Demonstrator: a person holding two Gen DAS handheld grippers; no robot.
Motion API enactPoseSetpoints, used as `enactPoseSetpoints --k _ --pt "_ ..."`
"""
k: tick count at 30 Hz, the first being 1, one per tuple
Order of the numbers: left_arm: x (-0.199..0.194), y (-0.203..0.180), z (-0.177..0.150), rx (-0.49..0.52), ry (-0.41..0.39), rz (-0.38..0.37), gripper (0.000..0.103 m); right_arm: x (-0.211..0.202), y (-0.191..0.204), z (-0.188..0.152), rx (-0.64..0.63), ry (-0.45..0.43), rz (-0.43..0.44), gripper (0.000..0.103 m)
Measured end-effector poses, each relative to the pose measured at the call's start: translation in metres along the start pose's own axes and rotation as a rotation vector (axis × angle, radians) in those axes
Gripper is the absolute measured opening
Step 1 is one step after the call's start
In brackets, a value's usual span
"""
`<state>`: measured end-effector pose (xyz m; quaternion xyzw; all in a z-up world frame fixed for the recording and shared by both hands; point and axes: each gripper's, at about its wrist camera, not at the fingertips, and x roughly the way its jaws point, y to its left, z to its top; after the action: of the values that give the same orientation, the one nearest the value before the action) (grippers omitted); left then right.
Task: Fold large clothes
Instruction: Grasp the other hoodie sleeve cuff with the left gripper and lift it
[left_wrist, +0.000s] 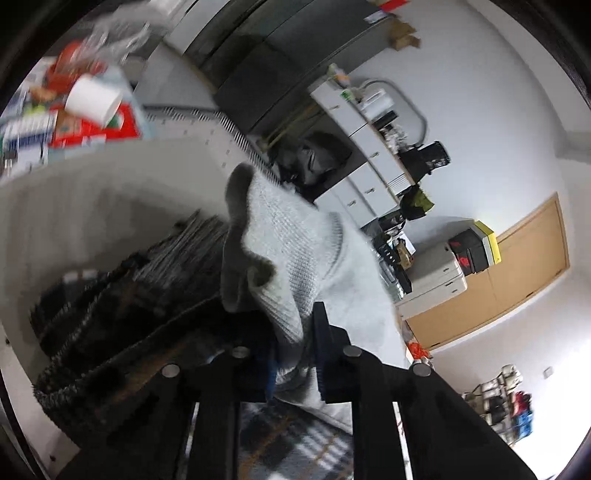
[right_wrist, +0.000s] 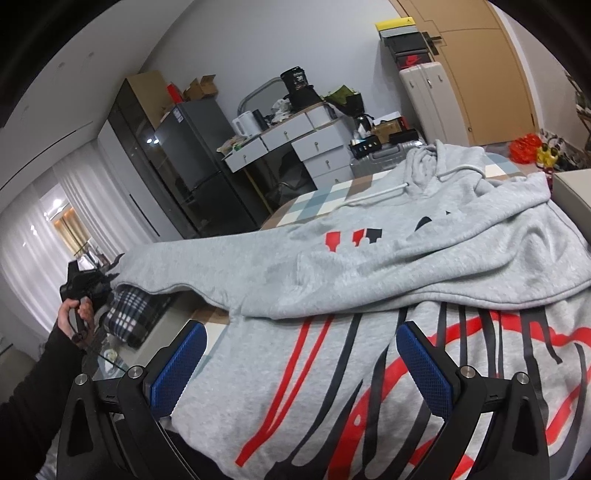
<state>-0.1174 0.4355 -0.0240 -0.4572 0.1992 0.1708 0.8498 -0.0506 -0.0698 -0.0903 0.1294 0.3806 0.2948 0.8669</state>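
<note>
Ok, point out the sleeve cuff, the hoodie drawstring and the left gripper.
sleeve cuff (left_wrist: 273, 236), left wrist view, on its ribbed knit.
hoodie drawstring (right_wrist: 380, 194), right wrist view, on the white cord.
left gripper (left_wrist: 295, 354), left wrist view, between its fingertips.

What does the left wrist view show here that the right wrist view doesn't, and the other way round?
Left wrist only: the left gripper shut on the hoodie's ribbed cuff, and a dark knit garment beside it. Right wrist only: the open right gripper over the hoodie's printed front, and the hood. Both: the grey hoodie, the plaid cover, the drawer desk.
</note>
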Motion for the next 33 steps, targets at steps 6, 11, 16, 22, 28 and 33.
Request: enactPoseSetpoints --k 6,11,16,22,28,33 --pt "-0.01 -0.039 0.014 0.122 -0.089 0.015 0.01 -0.006 -0.002 0.003 0.019 -0.015 0.02 0.103" --pt "-0.011 -0.058 0.014 0.167 -0.09 -0.013 0.009 -0.014 -0.006 0.008 0.042 -0.038 0.037 0.103" --pt "-0.01 -0.095 0.001 0.249 -0.11 -0.054 0.009 -0.021 -0.011 0.012 0.074 -0.059 0.047 0.103" --pt "0.01 -0.161 -0.031 0.339 -0.056 -0.165 0.009 -0.033 -0.022 0.018 0.117 -0.103 0.047 0.103" --pt "0.04 -0.238 -0.077 0.464 0.036 -0.25 0.009 -0.048 -0.042 0.025 0.19 -0.157 0.043 0.103" --pt "0.061 -0.296 -0.123 0.574 0.121 -0.314 0.009 -0.062 -0.059 0.029 0.23 -0.205 0.011 0.103"
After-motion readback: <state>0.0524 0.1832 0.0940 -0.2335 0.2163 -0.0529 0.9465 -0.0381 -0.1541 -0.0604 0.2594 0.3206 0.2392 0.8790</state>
